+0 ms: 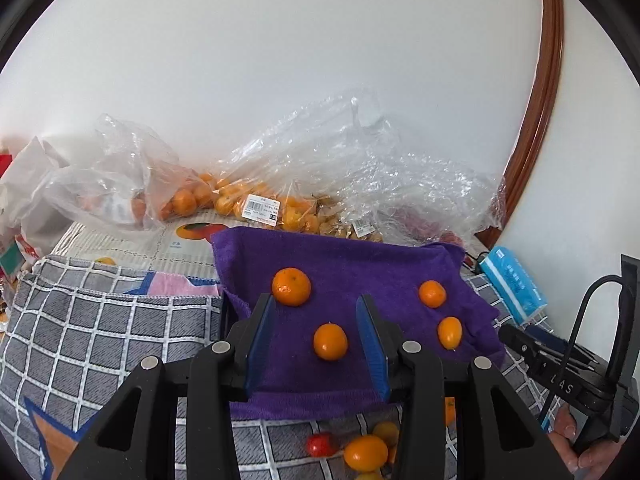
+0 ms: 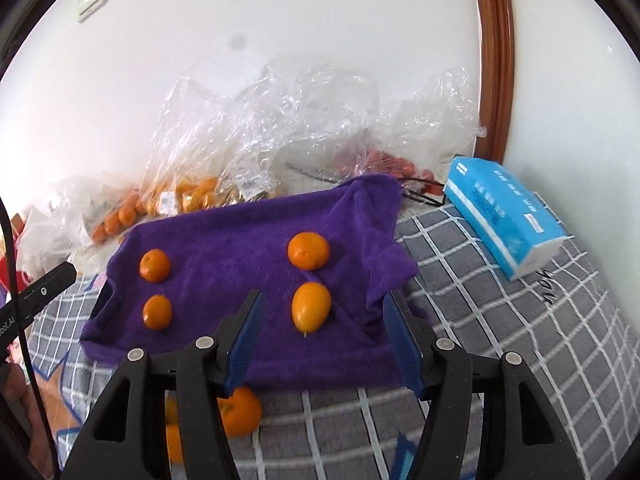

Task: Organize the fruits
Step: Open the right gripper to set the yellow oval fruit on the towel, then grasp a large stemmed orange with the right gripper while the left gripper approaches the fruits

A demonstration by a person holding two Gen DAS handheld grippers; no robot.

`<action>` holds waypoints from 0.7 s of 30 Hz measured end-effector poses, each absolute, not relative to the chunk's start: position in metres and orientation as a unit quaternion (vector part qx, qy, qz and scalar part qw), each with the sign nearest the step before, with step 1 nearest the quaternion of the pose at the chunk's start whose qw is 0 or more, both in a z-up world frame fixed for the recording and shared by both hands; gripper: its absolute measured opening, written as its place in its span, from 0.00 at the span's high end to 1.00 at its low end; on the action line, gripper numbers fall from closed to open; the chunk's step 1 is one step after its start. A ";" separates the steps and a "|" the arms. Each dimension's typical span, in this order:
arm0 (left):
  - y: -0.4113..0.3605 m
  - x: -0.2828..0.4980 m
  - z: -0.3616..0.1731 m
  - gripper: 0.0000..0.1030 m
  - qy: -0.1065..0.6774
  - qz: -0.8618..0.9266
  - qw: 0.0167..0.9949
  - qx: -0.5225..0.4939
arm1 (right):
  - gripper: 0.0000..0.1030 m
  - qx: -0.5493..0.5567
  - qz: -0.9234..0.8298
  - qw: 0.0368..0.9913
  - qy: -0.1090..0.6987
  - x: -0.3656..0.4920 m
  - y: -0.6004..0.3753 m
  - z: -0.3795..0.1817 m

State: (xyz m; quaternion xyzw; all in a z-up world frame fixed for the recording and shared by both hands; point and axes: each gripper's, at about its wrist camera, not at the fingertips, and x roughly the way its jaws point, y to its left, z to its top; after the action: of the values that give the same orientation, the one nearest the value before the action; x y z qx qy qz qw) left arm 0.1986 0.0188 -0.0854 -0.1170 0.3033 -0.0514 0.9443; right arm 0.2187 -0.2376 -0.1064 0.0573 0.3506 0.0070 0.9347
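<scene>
We see four orange fruits lying on the purple towel (image 1: pixel 360 272), set out as two pairs. At the towel's left end a round mandarin (image 1: pixel 291 286) sits toward the far edge, with a smaller oval kumquat (image 1: pixel 330 341) just nearer to us. At the towel's right end a second mandarin (image 1: pixel 432 293) sits toward the far edge and a second kumquat (image 1: pixel 450 332) lies close in front of it. None of the four touch each other.

Our left gripper (image 1: pixel 318 334) hangs over the towel's left end with its jaws wide apart and nothing between the blue pads; the left kumquat shows in the gap below. Our right gripper (image 2: pixel 324 340) hangs over the towel's right end, jaws likewise spread wide and empty, with the right kumquat showing between them.

In front of the towel's near edge, on the grey checked blanket (image 1: pixel 120 332), lies a small heap of loose fruit: an orange kumquat (image 1: pixel 365 453), a red cherry tomato (image 1: pixel 320 444), and others partly hidden by the gripper frames. Behind the towel's far edge clear plastic bags (image 1: pixel 280 184) hold more mandarins and kumquats, one bag with red fruit. To the right of the towel lies a blue tissue pack (image 2: pixel 504 216).
</scene>
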 end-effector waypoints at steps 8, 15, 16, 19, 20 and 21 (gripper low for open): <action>0.036 0.166 -0.098 0.61 0.342 -0.057 0.933 -0.094 | 0.41 0.048 0.022 0.929 0.365 0.182 -0.212 -0.115; 0.054 0.141 -0.123 0.61 0.376 -0.038 0.923 -0.073 | 0.41 0.035 0.036 0.923 0.383 0.162 -0.185 -0.136; 0.058 0.139 -0.127 0.61 0.381 -0.036 0.921 -0.073 | 0.42 0.033 0.039 0.922 0.385 0.160 -0.182 -0.138; 0.069 0.134 -0.141 0.61 0.397 -0.031 0.914 -0.082 | 0.43 0.029 0.044 0.920 0.389 0.154 -0.174 -0.142; 0.074 0.132 -0.147 0.61 0.403 -0.030 0.910 -0.092 | 0.43 0.029 0.043 0.919 0.390 0.153 -0.172 -0.143; 0.077 0.132 -0.150 0.61 0.409 -0.030 0.907 -0.099 | 0.43 0.030 0.043 0.918 0.392 0.152 -0.170 -0.145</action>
State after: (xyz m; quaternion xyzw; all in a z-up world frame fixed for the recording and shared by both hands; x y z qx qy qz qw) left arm 0.1323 0.0766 -0.1504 -0.0989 0.4089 -0.0300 0.9067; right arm 0.1522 -0.1704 -0.1449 0.0301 0.3921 0.0431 0.9184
